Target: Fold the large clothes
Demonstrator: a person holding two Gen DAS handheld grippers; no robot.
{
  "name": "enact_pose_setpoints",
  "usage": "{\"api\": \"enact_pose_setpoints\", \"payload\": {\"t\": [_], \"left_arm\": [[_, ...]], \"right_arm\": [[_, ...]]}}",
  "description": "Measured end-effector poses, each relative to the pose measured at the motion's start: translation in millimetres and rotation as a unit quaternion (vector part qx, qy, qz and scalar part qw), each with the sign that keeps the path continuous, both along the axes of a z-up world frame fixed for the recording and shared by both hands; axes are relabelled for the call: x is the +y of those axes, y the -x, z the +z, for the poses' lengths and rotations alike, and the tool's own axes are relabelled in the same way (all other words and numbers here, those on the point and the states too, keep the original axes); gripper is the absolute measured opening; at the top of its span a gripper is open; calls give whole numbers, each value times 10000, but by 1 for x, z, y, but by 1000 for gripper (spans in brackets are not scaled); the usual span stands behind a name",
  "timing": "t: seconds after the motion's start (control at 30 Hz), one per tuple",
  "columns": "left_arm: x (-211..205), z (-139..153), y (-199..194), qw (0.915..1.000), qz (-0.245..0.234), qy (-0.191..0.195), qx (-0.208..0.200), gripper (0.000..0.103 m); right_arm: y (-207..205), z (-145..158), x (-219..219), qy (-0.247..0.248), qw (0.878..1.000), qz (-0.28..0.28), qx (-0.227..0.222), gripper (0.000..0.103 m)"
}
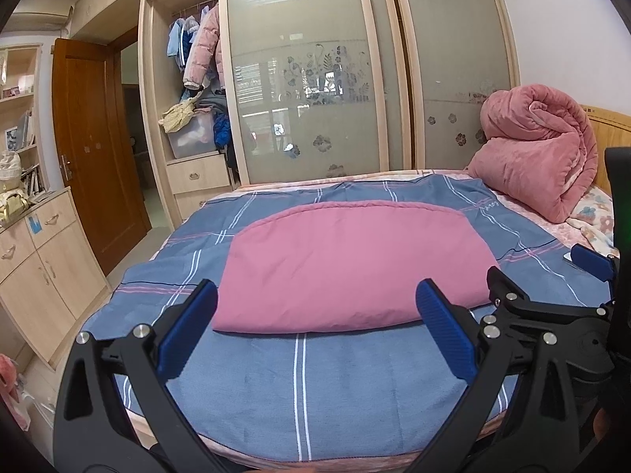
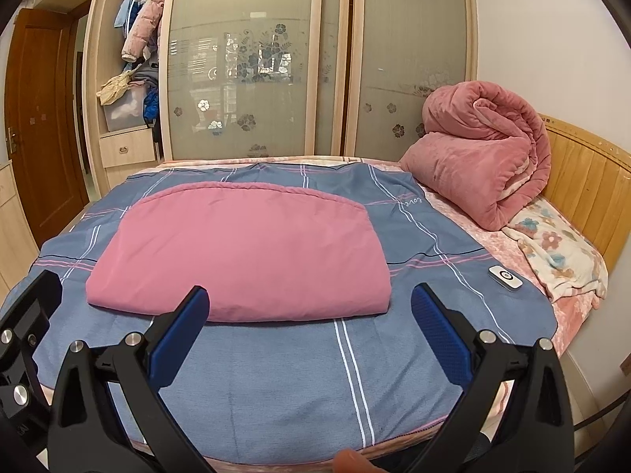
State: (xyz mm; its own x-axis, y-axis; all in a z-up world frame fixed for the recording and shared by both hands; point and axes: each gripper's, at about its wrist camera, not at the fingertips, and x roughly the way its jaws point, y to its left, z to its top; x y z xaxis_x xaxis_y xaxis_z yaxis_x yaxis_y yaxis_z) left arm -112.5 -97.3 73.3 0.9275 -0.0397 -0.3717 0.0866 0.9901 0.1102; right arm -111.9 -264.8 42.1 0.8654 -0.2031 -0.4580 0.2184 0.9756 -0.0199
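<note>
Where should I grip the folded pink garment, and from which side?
Take the pink garment at its thick near fold edge, from the near bedside. That rounded edge faces both open claws; the far edge lies thin and flat on the blue plaid sheet.

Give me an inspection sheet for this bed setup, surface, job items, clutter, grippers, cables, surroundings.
Surface: blue plaid sheet spread over the bed, lying fairly flat.
Job's things: pink garment folded, lying mid-sheet.
Clutter: white remote on the sheet; rolled pink quilt and floral pillow by the headboard.
Grippers: left gripper open, empty; right gripper open, empty; both short of the garment.
Cables: nothing seen.
Surroundings: sliding-door wardrobe behind, one bay open with hanging clothes; brown door left.
</note>
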Motion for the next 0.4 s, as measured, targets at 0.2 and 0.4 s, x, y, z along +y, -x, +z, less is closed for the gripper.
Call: {"api": "enact_pose_setpoints", "payload": {"t": [0.2, 0.4], "left_arm": [[-1, -5, -5, 9999, -57, -9, 85, 101], [0, -17, -20, 9995, -73, 30, 298, 101]], "right_arm": [[-4, -5, -1, -9, 10000, -33, 48, 102], [-12, -14, -4, -23, 9999, -43, 151, 102]]}}
